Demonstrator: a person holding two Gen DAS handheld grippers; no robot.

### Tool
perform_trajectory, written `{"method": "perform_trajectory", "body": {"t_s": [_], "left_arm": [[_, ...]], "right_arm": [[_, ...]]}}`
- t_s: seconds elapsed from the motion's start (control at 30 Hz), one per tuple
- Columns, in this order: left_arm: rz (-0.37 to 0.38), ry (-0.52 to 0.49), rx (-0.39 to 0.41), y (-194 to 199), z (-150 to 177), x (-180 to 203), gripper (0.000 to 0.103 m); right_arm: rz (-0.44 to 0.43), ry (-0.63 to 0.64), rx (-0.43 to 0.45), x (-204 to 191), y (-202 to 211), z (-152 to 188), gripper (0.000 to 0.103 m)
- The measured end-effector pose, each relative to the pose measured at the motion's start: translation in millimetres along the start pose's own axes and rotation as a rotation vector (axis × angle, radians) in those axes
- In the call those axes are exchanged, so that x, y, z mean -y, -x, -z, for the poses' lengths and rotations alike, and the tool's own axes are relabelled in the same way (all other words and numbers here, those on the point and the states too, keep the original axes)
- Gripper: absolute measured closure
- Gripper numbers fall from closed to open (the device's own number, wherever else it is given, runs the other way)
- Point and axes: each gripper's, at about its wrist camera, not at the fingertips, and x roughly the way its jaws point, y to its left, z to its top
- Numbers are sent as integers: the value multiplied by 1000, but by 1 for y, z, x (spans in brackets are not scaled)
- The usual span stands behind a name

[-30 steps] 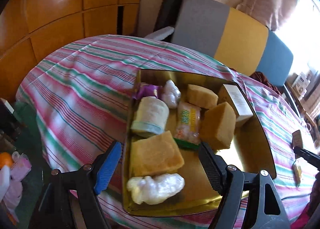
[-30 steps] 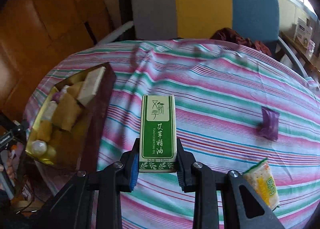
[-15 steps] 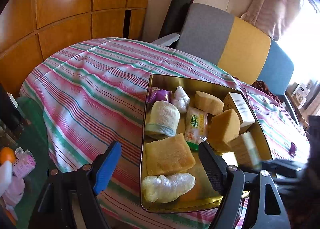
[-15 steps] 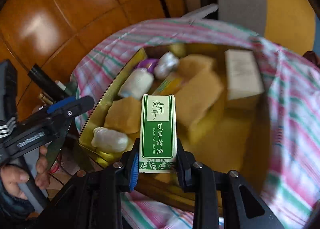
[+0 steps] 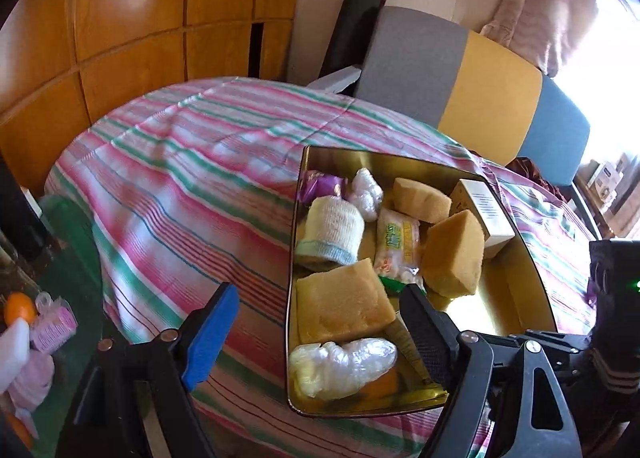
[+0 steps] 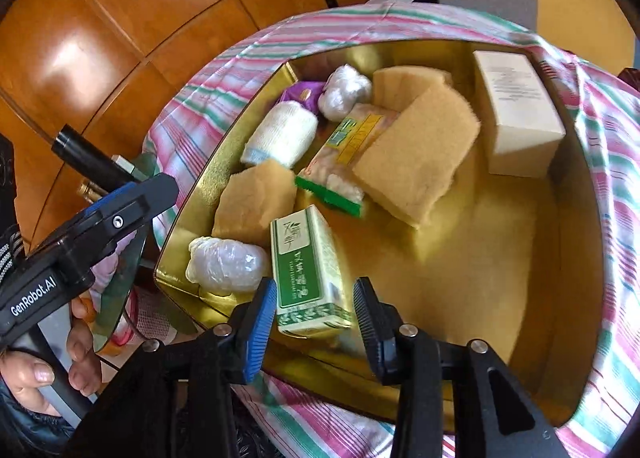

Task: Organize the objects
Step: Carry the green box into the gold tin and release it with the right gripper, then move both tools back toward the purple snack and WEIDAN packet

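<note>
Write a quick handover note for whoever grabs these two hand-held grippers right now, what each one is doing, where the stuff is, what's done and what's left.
Right hand-held gripper: jaws opening, pads just clear of the green essential oil box, which is tipped inside the gold tin near its front wall.
Left hand-held gripper: open, empty, hovering at the tin's near left corner.
Done: the tin also holds three sponges, a white box, a rolled cloth, a snack packet, a purple packet and two plastic-wrapped bundles.
Left: back the right gripper out; no other loose items are in view here.

Striped tablecloth (image 5: 192,177) on table, gold tray (image 5: 532,278) on it
</note>
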Motion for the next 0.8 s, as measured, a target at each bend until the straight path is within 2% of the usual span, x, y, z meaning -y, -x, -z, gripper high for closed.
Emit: {"method": "perform_trajectory", "body": {"t_s": [0.23, 0.4, 0.63, 0.8], "left_arm": [[-4, -74, 34, 9, 0, 19, 18], [-1, -123, 44, 13, 1, 35, 18], [31, -169, 38, 15, 4, 57, 18], [55, -200, 29, 15, 7, 71, 18]], "right_arm": [[113, 19, 110, -2, 37, 9, 59], [211, 54, 152, 4, 60, 15, 58], [284, 4, 203, 36, 102, 32, 57], [372, -33, 200, 70, 127, 44, 56]]}}
